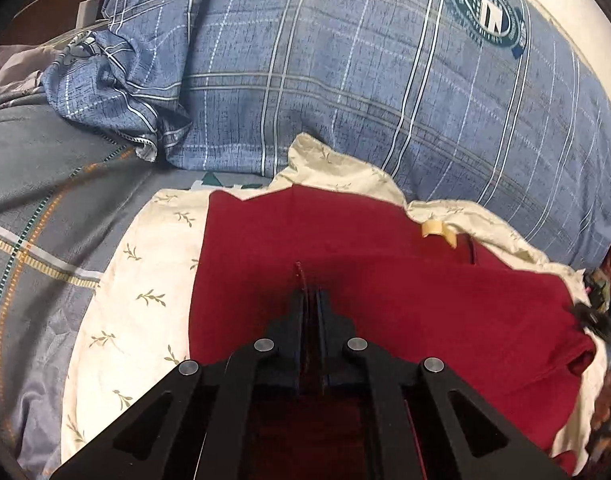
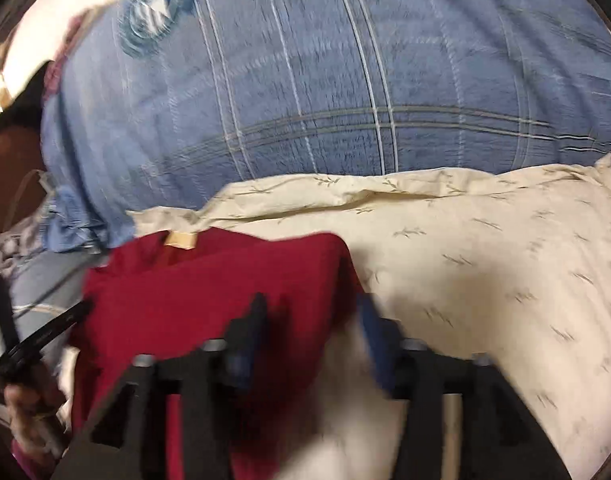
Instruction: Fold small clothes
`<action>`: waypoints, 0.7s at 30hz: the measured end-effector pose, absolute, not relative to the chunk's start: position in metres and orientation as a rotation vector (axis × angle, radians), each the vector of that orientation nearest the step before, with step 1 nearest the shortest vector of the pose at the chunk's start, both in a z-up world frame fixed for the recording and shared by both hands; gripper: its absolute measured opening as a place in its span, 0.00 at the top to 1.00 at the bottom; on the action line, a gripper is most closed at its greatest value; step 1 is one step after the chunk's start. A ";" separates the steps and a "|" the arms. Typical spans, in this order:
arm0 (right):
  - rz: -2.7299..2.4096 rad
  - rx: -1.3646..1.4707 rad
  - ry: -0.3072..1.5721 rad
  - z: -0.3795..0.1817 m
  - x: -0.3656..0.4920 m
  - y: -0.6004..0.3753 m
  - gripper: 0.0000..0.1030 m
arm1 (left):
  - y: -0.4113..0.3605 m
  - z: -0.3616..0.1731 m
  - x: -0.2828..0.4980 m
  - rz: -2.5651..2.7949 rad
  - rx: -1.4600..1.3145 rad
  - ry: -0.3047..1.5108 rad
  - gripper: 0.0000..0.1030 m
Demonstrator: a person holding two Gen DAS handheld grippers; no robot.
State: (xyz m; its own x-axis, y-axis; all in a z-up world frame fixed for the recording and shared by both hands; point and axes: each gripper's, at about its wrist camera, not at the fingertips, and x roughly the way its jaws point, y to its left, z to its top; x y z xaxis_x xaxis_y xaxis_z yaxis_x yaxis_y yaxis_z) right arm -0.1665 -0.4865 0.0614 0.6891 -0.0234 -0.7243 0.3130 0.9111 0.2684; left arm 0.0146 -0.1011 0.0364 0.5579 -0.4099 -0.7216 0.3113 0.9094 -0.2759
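Here the left claw (image 1: 310, 294) pinches the red garment (image 1: 385, 280); the right claw (image 2: 311, 320) gapes over its edge.

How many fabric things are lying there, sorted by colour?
Red: 1, the red garment
Cream: 1, the cream leaf-print cloth
Blue plaid: 1, the blue plaid bedding
Grey striped: 1, the grey striped cover
Total: 4

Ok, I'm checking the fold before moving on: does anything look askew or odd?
Mostly tidy. The red garment lies folded on the cream leaf-print cloth, its tan neck label exposed at the far edge. The left gripper is shut on a raised pinch of red fabric. The right wrist view is motion-blurred.
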 end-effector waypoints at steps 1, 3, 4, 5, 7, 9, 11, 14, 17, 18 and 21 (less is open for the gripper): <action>-0.169 0.387 0.779 0.068 -0.178 -0.483 0.40 | -0.101 0.037 0.014 -0.427 -0.127 0.885 0.95; -0.114 0.357 0.769 0.079 -0.198 -0.470 0.39 | -0.099 0.037 0.014 -0.423 -0.139 0.893 0.95; -0.091 0.332 0.772 0.083 -0.207 -0.463 0.38 | -0.099 0.037 0.015 -0.422 -0.144 0.895 0.95; -0.074 0.306 0.775 0.084 -0.214 -0.457 0.38 | -0.098 0.037 0.015 -0.421 -0.147 0.895 0.95; -0.064 0.294 0.787 0.079 -0.218 -0.450 0.38 | -0.098 0.038 0.015 -0.420 -0.148 0.890 0.95; -0.095 0.289 0.834 0.064 -0.207 -0.446 0.40 | -0.099 0.039 0.013 -0.418 -0.143 0.884 0.95; -0.161 0.243 0.869 0.051 -0.191 -0.442 0.73 | -0.098 0.039 0.013 -0.418 -0.147 0.887 0.95; -0.267 0.247 0.842 0.048 -0.188 -0.451 0.85 | -0.095 0.040 0.010 -0.413 -0.141 0.892 0.95; -0.304 0.381 0.853 0.040 -0.205 -0.475 0.84 | -0.102 0.035 0.008 -0.430 -0.118 0.925 0.95; -0.304 0.403 0.885 0.029 -0.207 -0.479 0.84 | -0.107 0.033 0.007 -0.425 -0.092 0.931 0.95; -0.296 0.391 0.898 0.019 -0.217 -0.476 0.70 | -0.122 0.030 0.005 -0.388 0.010 0.929 0.95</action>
State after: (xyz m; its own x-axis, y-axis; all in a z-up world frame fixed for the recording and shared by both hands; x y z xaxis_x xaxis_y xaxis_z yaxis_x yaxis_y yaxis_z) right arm -0.2169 -0.4761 0.0194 0.5907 -0.0864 -0.8022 0.4077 0.8900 0.2044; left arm 0.0046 -0.1215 0.0296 0.5343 -0.3218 -0.7816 0.3300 0.9307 -0.1576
